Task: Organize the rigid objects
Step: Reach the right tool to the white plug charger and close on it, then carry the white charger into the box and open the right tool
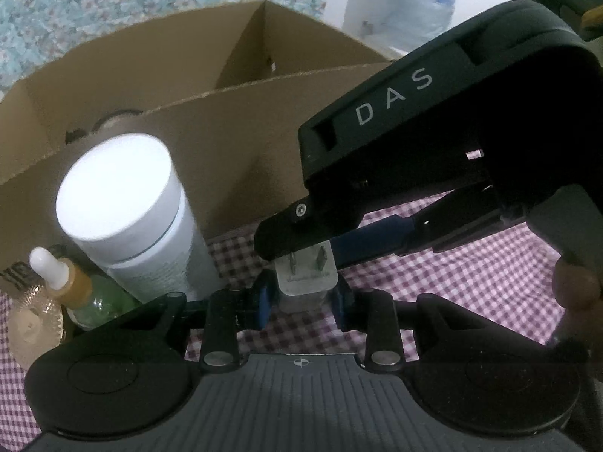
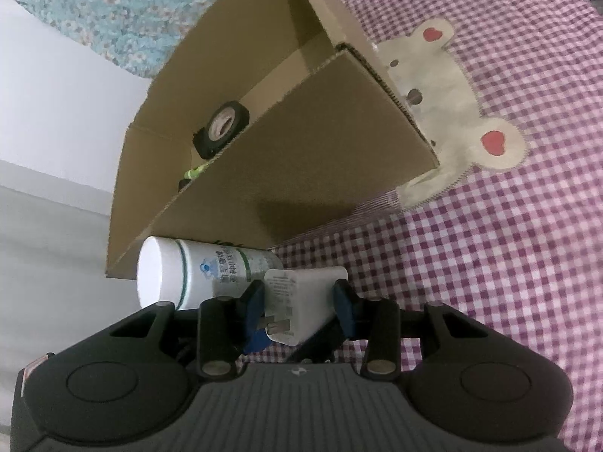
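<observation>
Right now you're mid-handover w/ the white two-prong plug adapter (image 2: 301, 293), low over the pink-and-white checked cloth (image 1: 452, 282), just in front of the open brown cardboard box (image 2: 301, 150). The right gripper (image 2: 299, 301) has its blue pads pressed on both sides of it, so it's clamped. The left gripper (image 1: 303, 301) brackets the adapter's body; pads sit right at its sides, but can't tell if they pinch.

Next, I'd judge, one tool lets go & the other lifts it over the box wall; don't bump the tall white capped plastic bottle (image 1: 124, 207) beside it.

Only the right wrist view shows inside the box: a black tape roll (image 2: 222, 128). Only the left wrist view shows the small amber dropper bottle (image 1: 64, 278) & the adapter's prongs pointing up at the right tool
</observation>
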{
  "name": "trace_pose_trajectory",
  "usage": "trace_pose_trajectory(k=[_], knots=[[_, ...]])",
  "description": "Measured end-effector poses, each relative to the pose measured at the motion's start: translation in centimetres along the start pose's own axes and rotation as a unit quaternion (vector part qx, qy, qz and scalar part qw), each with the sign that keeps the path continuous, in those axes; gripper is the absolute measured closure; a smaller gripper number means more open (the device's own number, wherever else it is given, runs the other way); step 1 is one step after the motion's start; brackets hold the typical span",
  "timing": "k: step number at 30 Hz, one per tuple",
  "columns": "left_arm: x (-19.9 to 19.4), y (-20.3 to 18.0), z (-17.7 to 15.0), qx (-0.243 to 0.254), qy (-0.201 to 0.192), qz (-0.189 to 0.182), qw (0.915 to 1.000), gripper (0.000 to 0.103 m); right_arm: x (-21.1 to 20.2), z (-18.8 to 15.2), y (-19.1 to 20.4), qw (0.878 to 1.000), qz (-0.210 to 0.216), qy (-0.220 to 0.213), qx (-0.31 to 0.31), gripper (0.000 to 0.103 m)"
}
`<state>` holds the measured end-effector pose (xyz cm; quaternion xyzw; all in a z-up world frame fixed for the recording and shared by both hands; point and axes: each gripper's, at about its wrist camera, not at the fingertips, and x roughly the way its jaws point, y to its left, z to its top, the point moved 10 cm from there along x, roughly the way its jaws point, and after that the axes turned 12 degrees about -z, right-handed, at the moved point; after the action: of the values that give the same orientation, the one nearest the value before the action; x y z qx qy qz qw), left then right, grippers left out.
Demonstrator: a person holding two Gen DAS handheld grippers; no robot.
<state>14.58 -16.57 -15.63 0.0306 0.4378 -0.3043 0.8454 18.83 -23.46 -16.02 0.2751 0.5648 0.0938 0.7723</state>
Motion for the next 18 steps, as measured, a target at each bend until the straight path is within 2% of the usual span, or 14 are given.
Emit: trace_pose_trajectory(k=[4, 8, 14, 18], knots=[[-1.8, -1.3, 0.7, 0.009, -0.015, -0.007, 0.9998, 0.075, -2.4, -0.5, 0.0, 1.0, 0.002, -0.022, 0.001, 0.061], [-4.1, -2.2, 1.7, 0.014, -0.042, -0.017, 0.9989, 0.076, -5.7, -0.8, 0.5, 0.998, 0.006, -0.055, -0.007, 0.067], [-5.5, -4.0, 3.2, 0.025, -0.081, -0.016, 0.9963, 0.076, -9.7, -0.7, 2.2, 0.994, 0.005, -0.103, -0.023, 0.067], [-8.0, -4.1, 5.4, 0.035, -0.119, -0.003, 0.9923, 0.076, -12.6, -0.1, 4.5, 0.99, 0.018, -0.134, -0.046, 0.067]])
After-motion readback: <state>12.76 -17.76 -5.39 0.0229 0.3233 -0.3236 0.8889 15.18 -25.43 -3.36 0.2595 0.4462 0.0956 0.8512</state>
